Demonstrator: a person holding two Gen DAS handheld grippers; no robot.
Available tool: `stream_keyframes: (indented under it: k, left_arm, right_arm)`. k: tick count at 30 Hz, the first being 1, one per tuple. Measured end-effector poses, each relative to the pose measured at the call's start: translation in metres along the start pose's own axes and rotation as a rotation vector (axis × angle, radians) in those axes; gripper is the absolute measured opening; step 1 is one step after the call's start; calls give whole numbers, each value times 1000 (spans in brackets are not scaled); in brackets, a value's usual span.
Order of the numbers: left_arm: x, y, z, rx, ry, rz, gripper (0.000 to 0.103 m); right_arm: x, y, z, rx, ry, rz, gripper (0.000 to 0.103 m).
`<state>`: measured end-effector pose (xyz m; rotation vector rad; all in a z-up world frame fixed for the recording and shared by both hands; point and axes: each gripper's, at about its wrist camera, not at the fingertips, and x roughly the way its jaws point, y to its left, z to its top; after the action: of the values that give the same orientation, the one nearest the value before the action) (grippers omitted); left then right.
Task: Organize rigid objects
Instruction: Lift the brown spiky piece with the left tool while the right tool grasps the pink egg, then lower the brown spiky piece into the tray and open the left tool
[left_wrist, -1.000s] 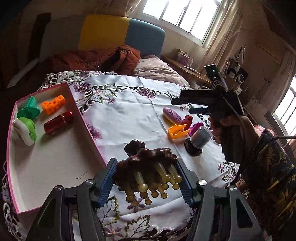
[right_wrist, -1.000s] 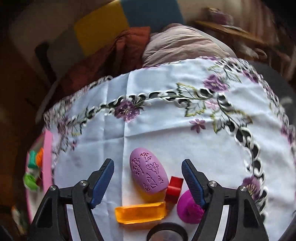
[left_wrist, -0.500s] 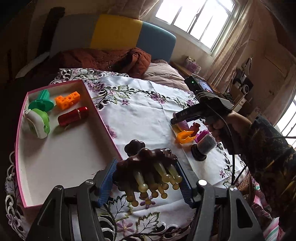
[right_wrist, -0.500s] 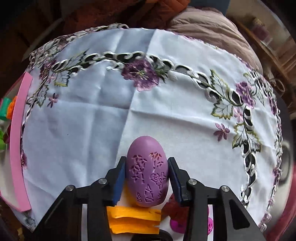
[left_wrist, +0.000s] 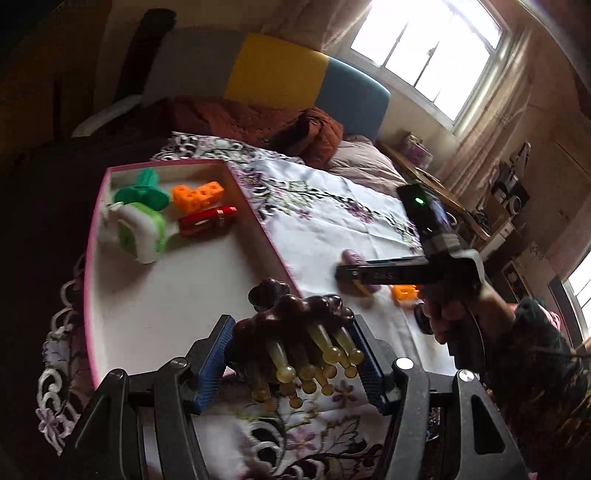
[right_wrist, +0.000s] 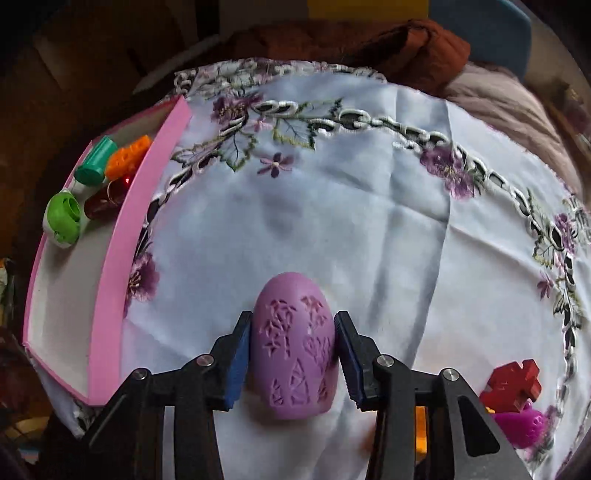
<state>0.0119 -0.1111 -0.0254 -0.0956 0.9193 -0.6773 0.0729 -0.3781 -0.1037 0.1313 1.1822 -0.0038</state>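
Note:
My left gripper (left_wrist: 291, 354) is shut on a dark brown knobbed massager (left_wrist: 295, 325) with yellowish pegs, held above the near right corner of the pink-rimmed tray (left_wrist: 258, 221). In the right wrist view my right gripper (right_wrist: 293, 360) is shut on a purple egg-shaped piece (right_wrist: 293, 350) with cut-out patterns, lifted over the white embroidered cloth (right_wrist: 332, 203). The same purple egg (left_wrist: 351, 256) shows partly behind the right gripper's body in the left wrist view. The tray (right_wrist: 110, 295) lies to the left of the right gripper.
In the tray lie a green funnel-like piece (left_wrist: 142, 190), an orange block (left_wrist: 197, 195), a red cylinder (left_wrist: 207, 221) and a white-green roller (left_wrist: 138, 232). On the cloth sit a red cross block (right_wrist: 513, 384), a magenta piece (right_wrist: 521, 428) and an orange piece (left_wrist: 404, 291). A bed lies beyond.
The right gripper shut on the purple egg, lifted it and carried it left toward the tray. The left gripper moved left with the massager, now over the tray's corner.

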Motion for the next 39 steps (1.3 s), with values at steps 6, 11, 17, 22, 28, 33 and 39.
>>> stream_keyframes:
  k: [6,11,17,22,28,33,39]
  left_arm:
    - [-11,41,1,-103,-23,70,63]
    - [-6,60,9,-172,-5,57,63]
    - [18,62,37,-184,15,31,63]
    - [53,54,59,-131,65,17,63]
    - [98,52,71,-106,142,56,63]
    - [126,54,83,-95,139,118,63]
    - [130,56,88,-78,125,128,63]
  right_arm:
    - [1,-5,-5,-2,-13,21,44]
    - [1,-3,-4,-18,-7,10,44]
    - [2,1,-5,-42,-7,-12,44]
    - [2,1,-5,-48,-8,-18,44]
    - [1,3,-4,-57,-11,-26,44]
    - [2,3,-4,-64,-14,-26,44]
    - [1,3,-3,-70,-17,-24,44]
